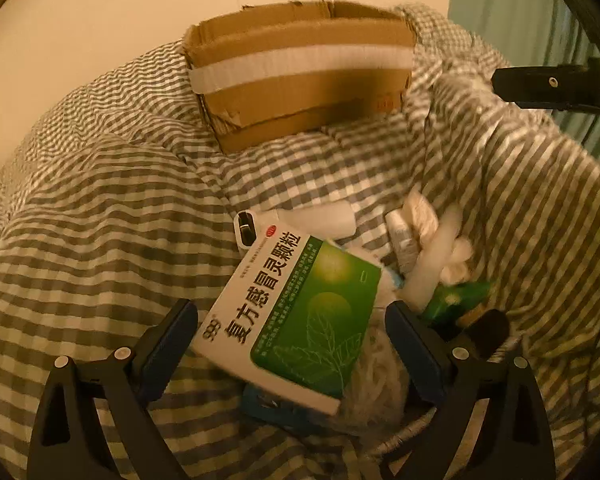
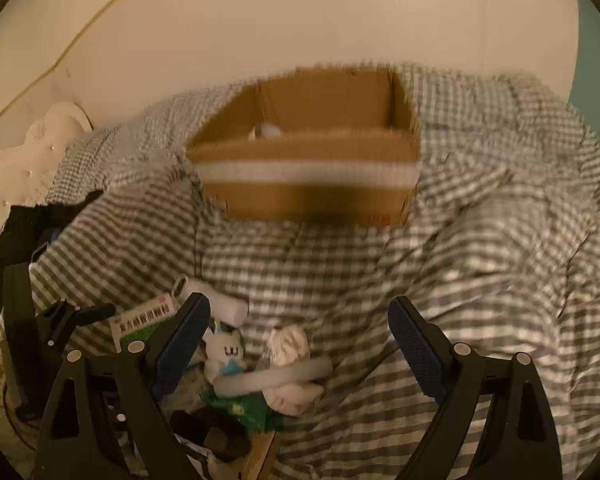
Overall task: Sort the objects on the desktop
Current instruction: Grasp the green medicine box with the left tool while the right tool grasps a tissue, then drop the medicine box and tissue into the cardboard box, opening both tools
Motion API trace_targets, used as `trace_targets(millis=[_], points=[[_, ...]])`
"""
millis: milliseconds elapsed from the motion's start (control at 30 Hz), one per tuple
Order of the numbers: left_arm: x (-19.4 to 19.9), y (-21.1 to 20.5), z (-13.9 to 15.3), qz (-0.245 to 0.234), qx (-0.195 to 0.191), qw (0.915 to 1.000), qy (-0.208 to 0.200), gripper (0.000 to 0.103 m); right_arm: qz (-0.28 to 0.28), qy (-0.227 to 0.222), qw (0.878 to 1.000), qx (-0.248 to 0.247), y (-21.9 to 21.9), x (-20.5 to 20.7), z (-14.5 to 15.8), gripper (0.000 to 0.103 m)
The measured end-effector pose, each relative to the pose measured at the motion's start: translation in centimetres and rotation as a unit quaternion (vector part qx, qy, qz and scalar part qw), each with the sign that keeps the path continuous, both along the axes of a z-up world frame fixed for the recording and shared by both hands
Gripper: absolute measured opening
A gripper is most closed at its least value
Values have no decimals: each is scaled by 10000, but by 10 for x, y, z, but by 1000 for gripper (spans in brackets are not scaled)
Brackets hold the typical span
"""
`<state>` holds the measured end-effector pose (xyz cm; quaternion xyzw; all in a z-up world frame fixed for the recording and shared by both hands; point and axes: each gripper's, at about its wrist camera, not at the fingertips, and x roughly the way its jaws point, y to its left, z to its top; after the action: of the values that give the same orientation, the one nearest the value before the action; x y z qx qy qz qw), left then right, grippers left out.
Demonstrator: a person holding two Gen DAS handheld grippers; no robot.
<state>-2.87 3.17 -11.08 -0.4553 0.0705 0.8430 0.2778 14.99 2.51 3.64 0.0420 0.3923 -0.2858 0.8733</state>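
Observation:
A green and white medicine box [image 1: 296, 316] lies on top of a pile of small items on the checked bedcover, between the open fingers of my left gripper [image 1: 292, 344]; the fingers do not touch it. A white tube [image 1: 320, 218], a white charger [image 1: 246, 230], tissues [image 1: 424, 210] and a green packet [image 1: 456, 300] lie around it. My right gripper [image 2: 300, 340] is open and empty above the same pile, with a white figure [image 2: 224, 350], a white band [image 2: 276, 376] and the medicine box [image 2: 144, 322] below it. An open cardboard box [image 2: 308, 152] stands farther back, with something white inside.
The checked bedcover [image 1: 100, 220] is bumpy and covers the whole surface. The cardboard box [image 1: 300, 76] has a white tape stripe. The right gripper's black body [image 1: 552, 88] shows at the upper right of the left wrist view. A wall stands behind; dark clothing [image 2: 36, 232] lies at the left.

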Motion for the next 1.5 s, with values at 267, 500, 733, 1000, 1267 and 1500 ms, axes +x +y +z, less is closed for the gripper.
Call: trace_targets(millis=[267, 500, 733, 1000, 1267, 1500], points=[[-19, 12, -19, 104, -157, 9994, -294, 97, -84, 702, 9915, 1091, -29, 30, -67, 90], [-31, 5, -27, 302, 244, 9969, -680, 96, -259, 1251, 9833, 1295, -47, 45, -110, 55], [-26, 0, -17, 365, 340, 9966, -658, 92, -149, 1310, 9808, 1435, -46, 42, -115, 10], [-22, -24, 23, 547, 1098, 9920, -303, 91, 8, 548, 9966, 611, -15, 24, -53, 9], [-34, -40, 61, 838, 1462, 9857, 78, 89, 114, -42, 9996, 254, 2, 21, -11, 9], [-64, -37, 103, 686, 1734, 9815, 440, 89, 501, -395, 9980, -33, 17, 31, 35, 9]])
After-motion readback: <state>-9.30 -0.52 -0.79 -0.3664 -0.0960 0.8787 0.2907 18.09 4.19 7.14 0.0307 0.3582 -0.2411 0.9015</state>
